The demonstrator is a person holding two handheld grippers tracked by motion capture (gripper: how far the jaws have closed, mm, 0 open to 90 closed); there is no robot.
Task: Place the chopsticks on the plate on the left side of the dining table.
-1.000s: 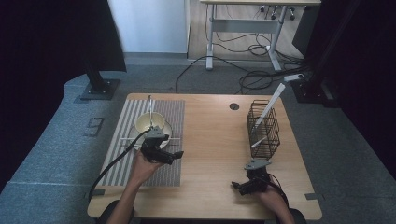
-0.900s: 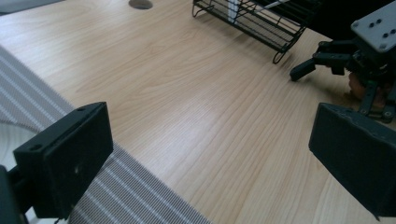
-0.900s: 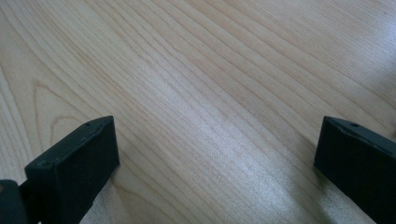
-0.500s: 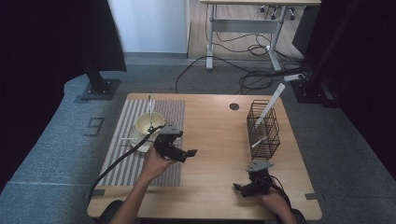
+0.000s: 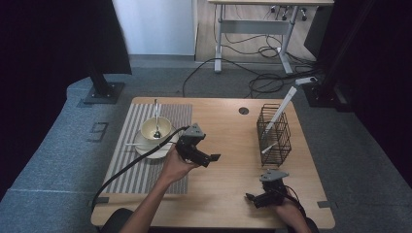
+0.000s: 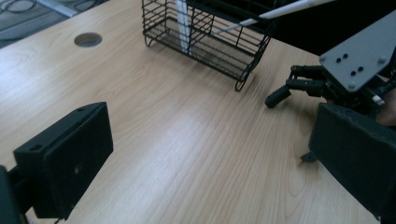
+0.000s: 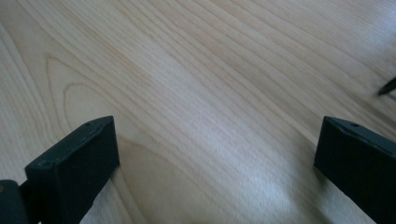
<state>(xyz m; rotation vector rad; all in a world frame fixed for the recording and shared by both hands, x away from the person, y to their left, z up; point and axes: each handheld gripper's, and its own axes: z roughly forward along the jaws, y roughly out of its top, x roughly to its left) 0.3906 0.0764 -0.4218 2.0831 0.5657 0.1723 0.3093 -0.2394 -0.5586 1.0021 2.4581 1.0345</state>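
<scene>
Since a second ago our left gripper [image 5: 206, 156] has lifted away from the bowl [image 5: 155, 128] and swung right, over bare wood past the right edge of the striped mat [image 5: 141, 170]; our right gripper [image 5: 256, 198] has hardly shifted at the near right. In the high view the bowl sits on its saucer [image 5: 150, 150] on the mat's far half, a spoon [image 5: 156, 121] standing in it, and a wire basket [image 5: 273, 136] with white utensils [image 5: 278, 114] stands far right. We judge the bowl is done with and the basket comes next.

In the left gripper view our jaws stand wide apart with nothing between them, aimed across the table [image 6: 177, 140] at the basket [image 6: 205, 32]; the right gripper [image 6: 299, 88] shows beyond.

In the right gripper view the jaws are also spread and empty, low over bare tabletop [image 7: 210, 93].
</scene>
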